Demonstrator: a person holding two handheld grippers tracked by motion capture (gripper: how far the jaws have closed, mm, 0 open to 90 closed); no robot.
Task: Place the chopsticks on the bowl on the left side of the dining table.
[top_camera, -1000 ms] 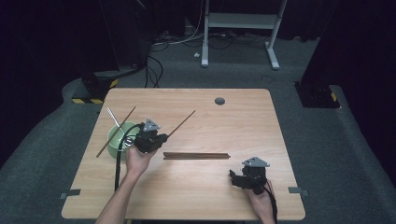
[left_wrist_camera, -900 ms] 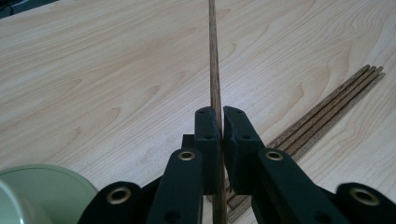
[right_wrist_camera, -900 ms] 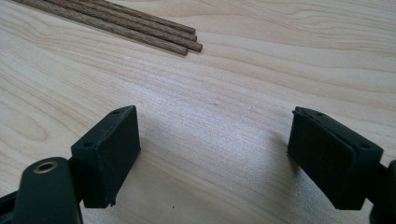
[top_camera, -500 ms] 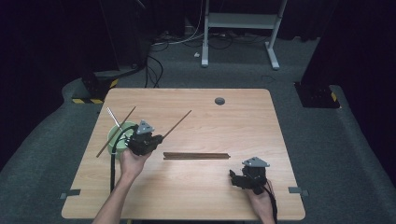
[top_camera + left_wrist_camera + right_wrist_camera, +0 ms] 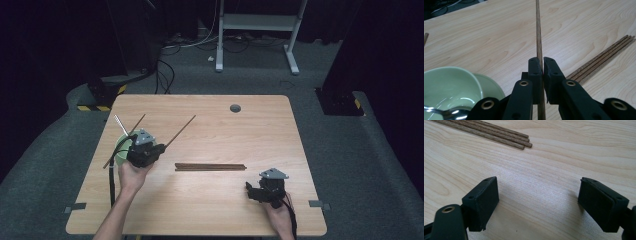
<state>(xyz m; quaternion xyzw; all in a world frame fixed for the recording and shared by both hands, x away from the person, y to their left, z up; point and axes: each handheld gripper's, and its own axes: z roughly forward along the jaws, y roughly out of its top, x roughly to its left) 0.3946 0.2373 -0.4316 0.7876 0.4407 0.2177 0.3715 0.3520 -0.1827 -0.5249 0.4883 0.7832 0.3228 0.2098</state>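
My left gripper (image 5: 156, 149) (image 5: 542, 67) is shut on a thin brown wooden chopstick (image 5: 181, 130) (image 5: 538, 35), which slants up and away over the table just right of a pale green bowl (image 5: 121, 150) (image 5: 446, 85). A second chopstick (image 5: 131, 131) and a metal spoon (image 5: 119, 123) (image 5: 449, 113) lean in that bowl. A bundle of several chopsticks (image 5: 210, 166) (image 5: 601, 60) (image 5: 491, 132) lies flat at mid-table. My right gripper (image 5: 253, 191) (image 5: 539, 200) rests low near the front right, open, with bare wood between its jaws.
The light wooden table (image 5: 225, 130) has a round cable hole (image 5: 235, 108) near its far edge. Beyond it are a dark carpeted floor, cables and a white desk frame (image 5: 255, 30). Tape marks sit at the table's front corners.
My left gripper has carried the chopstick to the left and slightly upward, closer over the green bowl. The right gripper and the bundle have not moved.
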